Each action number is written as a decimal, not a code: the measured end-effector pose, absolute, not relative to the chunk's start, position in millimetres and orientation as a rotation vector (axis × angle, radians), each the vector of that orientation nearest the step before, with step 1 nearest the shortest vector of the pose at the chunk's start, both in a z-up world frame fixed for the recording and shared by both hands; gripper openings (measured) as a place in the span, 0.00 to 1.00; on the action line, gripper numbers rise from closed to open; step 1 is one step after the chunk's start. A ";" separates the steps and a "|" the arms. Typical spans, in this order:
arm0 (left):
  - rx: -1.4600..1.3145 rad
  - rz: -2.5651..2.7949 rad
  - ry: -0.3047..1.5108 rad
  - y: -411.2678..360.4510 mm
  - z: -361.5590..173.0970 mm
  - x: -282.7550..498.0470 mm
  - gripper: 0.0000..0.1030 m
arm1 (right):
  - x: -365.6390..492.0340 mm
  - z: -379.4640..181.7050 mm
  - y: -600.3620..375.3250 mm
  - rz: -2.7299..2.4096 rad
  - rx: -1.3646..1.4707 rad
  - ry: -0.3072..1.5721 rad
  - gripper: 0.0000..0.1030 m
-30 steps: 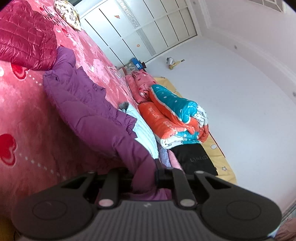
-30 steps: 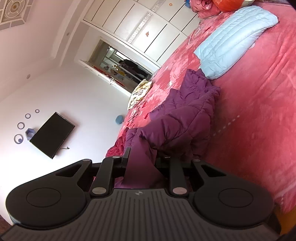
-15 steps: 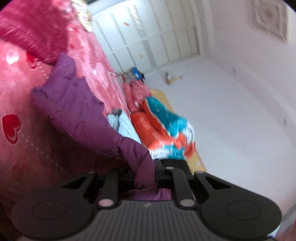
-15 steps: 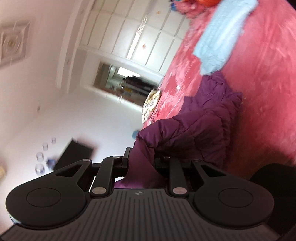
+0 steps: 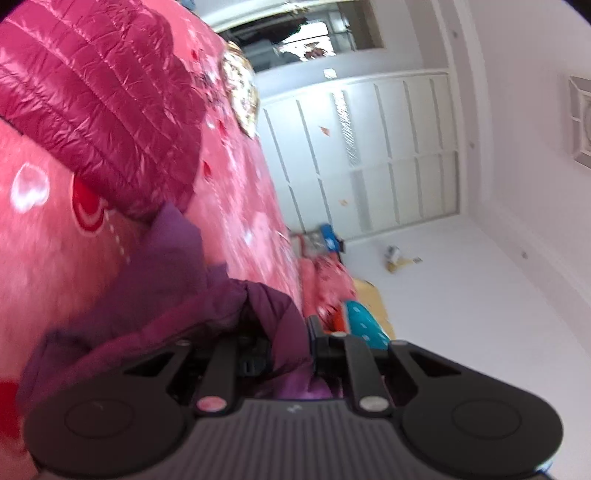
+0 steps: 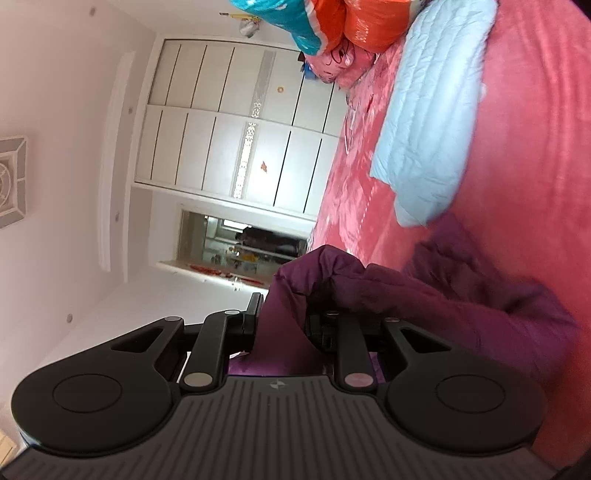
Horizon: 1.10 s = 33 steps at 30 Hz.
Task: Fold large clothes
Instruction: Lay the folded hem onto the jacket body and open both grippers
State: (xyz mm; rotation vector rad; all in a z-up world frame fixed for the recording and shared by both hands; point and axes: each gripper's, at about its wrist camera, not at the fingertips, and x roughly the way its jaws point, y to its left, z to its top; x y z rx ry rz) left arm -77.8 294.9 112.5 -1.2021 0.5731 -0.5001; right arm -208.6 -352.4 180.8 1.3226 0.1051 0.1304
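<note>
Item: purple padded coat (image 5: 173, 295) — a large quilted garment, held at two places and trailing onto a pink bedspread (image 5: 48, 251) printed with hearts.

Left gripper (image 5: 290, 343): jaws narrow, clamped on a fold of the coat's purple fabric, which bunches up between the fingers and runs off toward 9 o'clock in the left wrist view, where it lies across the bedspread.

Right gripper (image 6: 280, 325): jaws narrow, pinched on another edge of the same coat (image 6: 424, 302); the cloth humps up over the fingertips and spreads toward 3 o'clock, resting on the bedspread (image 6: 517, 147).

Other stock on the bed:
- magenta quilted jacket (image 5: 96, 96), at 10 o'clock in the left view, just beyond the coat's far edge
- pale blue quilted jacket (image 6: 432, 118), at 1 o'clock in the right view, near the coat but whether they touch cannot be told
- rolled quilts in teal and orange (image 6: 325, 26), at 12 o'clock in the right view, past the blue jacket

Background: white panelled wardrobe (image 6: 240, 122) and an open doorway (image 6: 243, 251) — both views are tilted and slightly blurred
</note>
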 end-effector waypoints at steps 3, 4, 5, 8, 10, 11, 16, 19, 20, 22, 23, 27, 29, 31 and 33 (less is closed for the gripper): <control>-1.192 -0.457 0.573 284.8 103.9 -44.3 0.14 | -167.3 169.3 -357.5 0.118 1.329 0.105 0.25; -1.184 -0.446 0.573 281.3 101.0 -33.6 0.14 | -155.3 163.2 -359.5 0.118 1.344 0.104 0.25; -1.181 -0.436 0.575 279.1 97.6 -24.6 0.14 | -142.8 157.7 -363.3 0.119 1.354 0.101 0.25; -1.175 -0.397 0.595 271.4 82.8 1.4 0.14 | -124.8 135.1 -364.8 0.105 1.361 0.111 0.25; -1.163 -0.367 0.616 268.6 72.1 16.7 0.14 | -113.6 118.7 -367.9 0.099 1.366 0.125 0.25; -1.157 -0.351 0.627 267.0 66.6 23.9 0.14 | -105.8 109.6 -369.7 0.094 1.364 0.134 0.25; -1.138 -0.322 0.646 261.6 51.3 45.1 0.15 | -73.1 73.7 -377.6 0.113 1.358 0.159 0.28; -1.119 -0.318 0.646 260.1 49.2 50.7 0.18 | -64.8 68.1 -379.2 0.114 1.313 0.177 0.34; -1.113 -0.321 0.644 260.3 50.1 50.6 0.18 | -62.4 68.2 -379.1 0.118 1.300 0.180 0.39; -1.100 -0.332 0.635 261.3 52.1 49.4 0.24 | -63.9 72.2 -377.9 0.132 1.281 0.172 0.60; -1.094 -0.335 0.632 261.5 53.2 48.3 0.27 | -71.1 77.5 -377.1 0.138 1.267 0.170 0.63; -1.019 -0.349 0.605 260.8 71.8 39.3 0.46 | -74.0 90.1 -373.0 0.166 1.198 0.155 0.97; -0.965 -0.357 0.582 263.1 85.5 30.8 0.56 | -73.1 98.1 -371.2 0.165 1.151 0.141 0.98; -0.900 -0.359 0.546 265.7 103.4 19.9 0.68 | -77.0 107.9 -370.0 0.148 1.091 0.136 1.00; -0.829 -0.356 0.496 266.2 119.8 9.4 0.75 | -81.5 116.3 -368.1 0.123 1.032 0.121 1.00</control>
